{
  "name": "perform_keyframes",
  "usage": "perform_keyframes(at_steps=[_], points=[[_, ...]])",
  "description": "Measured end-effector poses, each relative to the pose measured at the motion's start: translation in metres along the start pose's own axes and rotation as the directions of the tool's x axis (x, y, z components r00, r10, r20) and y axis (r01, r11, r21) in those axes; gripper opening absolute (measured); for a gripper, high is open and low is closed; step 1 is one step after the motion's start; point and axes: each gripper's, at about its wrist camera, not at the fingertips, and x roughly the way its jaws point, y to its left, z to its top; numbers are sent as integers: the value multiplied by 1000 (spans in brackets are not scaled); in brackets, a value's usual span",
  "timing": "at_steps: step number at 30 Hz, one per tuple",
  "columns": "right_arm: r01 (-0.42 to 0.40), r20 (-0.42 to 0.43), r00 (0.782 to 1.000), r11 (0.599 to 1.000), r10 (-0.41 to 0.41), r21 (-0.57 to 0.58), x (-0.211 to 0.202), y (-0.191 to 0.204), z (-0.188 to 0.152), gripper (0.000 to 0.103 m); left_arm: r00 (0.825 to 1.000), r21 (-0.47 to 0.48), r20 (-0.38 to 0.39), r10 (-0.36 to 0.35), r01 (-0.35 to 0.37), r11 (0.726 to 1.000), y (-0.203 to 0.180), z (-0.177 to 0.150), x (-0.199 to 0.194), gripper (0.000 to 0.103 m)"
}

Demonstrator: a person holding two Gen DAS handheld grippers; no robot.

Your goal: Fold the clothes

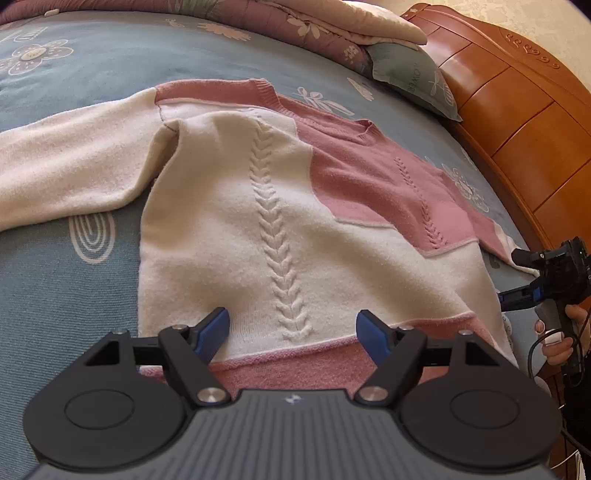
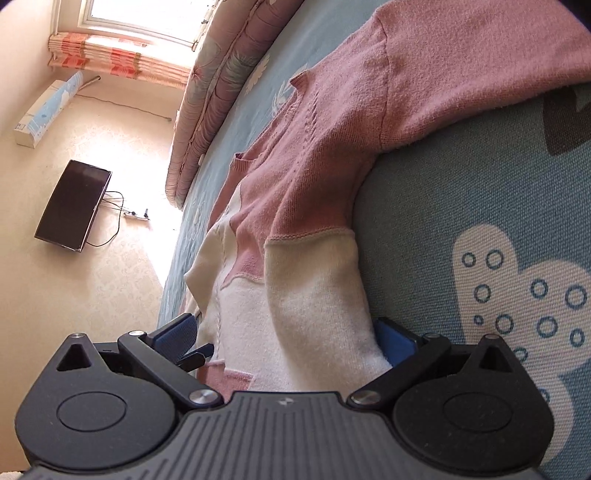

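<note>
A pink and cream knitted sweater (image 1: 280,206) is lying spread across the blue flower-patterned bed sheet (image 1: 66,280), filling the centre of the left wrist frame, with one cream sleeve (image 1: 74,166) trailing off to the left edge. The left claw (image 1: 293,332) is hovering over the hem at the bottom centre, jaws standing wide and released, gripping nothing; it is probably lining up to pinch that edge for a fold.

In the right wrist frame the right claw (image 2: 291,339) is straddling the cream side edge of the sweater, with fabric lying between its open jaws. The pads are not visibly pressing, so it looks released, likely readying a matching grasp. At the right edge of the left wrist frame, a hand (image 1: 557,339) is holding that tool.

A folded quilt (image 1: 295,22) and pillow (image 1: 410,77) are sitting at the top, a wooden headboard (image 1: 517,122) at the upper right. A window with a curtain (image 2: 118,59) and a dark screen (image 2: 72,205) are showing on the far wall.
</note>
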Motion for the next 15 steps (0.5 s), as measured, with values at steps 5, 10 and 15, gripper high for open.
perform_keyframes(at_steps=[5, 10, 15], points=[[-54, 60, 997, 998, 53, 14, 7, -6, 15, 103, 1000, -21, 15, -9, 10, 1000, 2, -3, -1, 76], [-265, 185, 948, 964, 260, 3, -16, -29, -2, 103, 999, -49, 19, -30, 31, 998, 7, -2, -2, 76], [-440, 318, 856, 898, 408, 32, -49, -36, -7, 103, 1000, -46, 13, -28, 29, 999, 7, -1, -1, 76]])
